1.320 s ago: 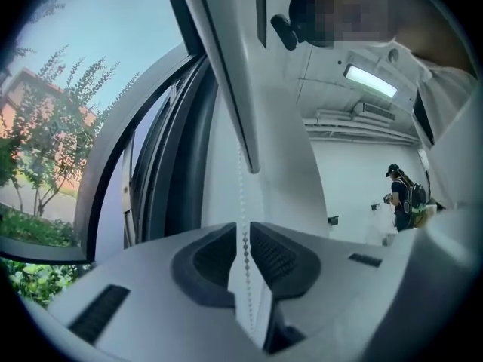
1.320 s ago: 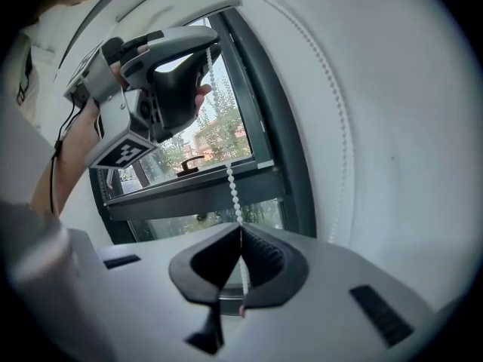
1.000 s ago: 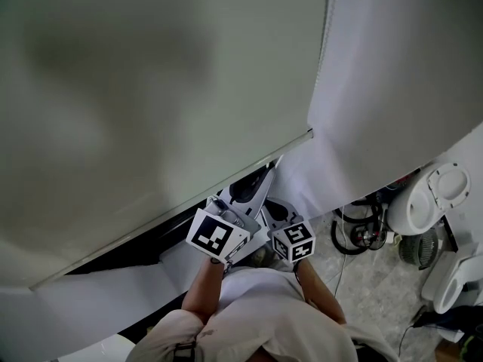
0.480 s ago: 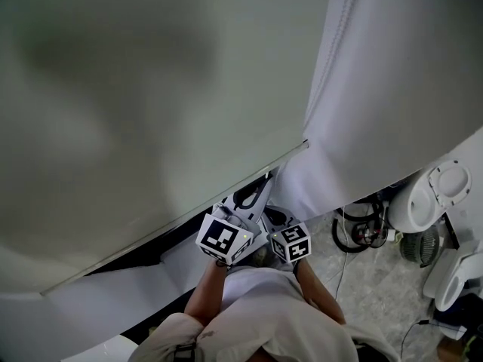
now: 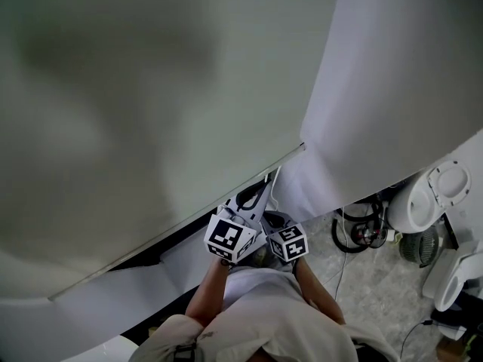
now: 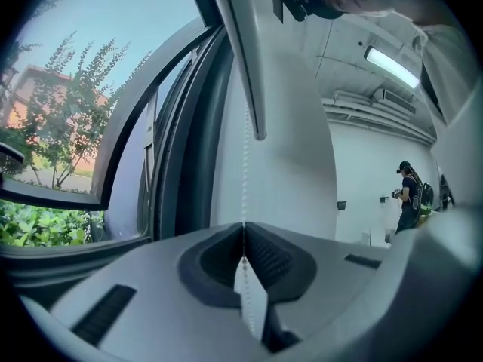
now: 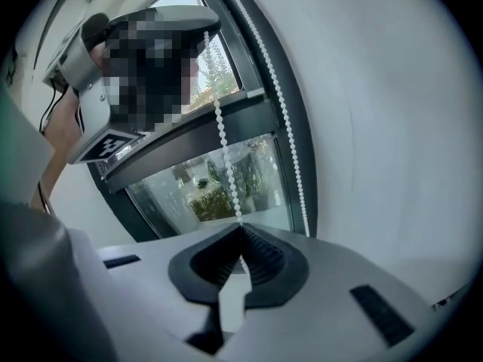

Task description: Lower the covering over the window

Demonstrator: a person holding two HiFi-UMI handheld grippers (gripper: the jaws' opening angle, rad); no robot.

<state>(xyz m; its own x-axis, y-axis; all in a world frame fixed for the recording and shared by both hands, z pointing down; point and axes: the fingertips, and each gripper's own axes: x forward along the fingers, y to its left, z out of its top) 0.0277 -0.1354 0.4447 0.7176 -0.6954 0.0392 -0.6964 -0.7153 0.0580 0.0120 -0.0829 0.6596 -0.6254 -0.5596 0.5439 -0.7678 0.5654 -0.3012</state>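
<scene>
My left gripper (image 6: 244, 228), jaws clamped on the bead chain (image 6: 244, 164) beside the window frame (image 6: 170, 172), has sunk. My right gripper (image 7: 241, 231), pinching the chain too, sank alongside. The blind (image 5: 151, 111) now hangs lower over that frame, so I judge more pulling remains.

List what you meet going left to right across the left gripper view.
trees outside → dark window frame → bead chain, pinched in the shut left gripper → person standing far off in the room
</scene>
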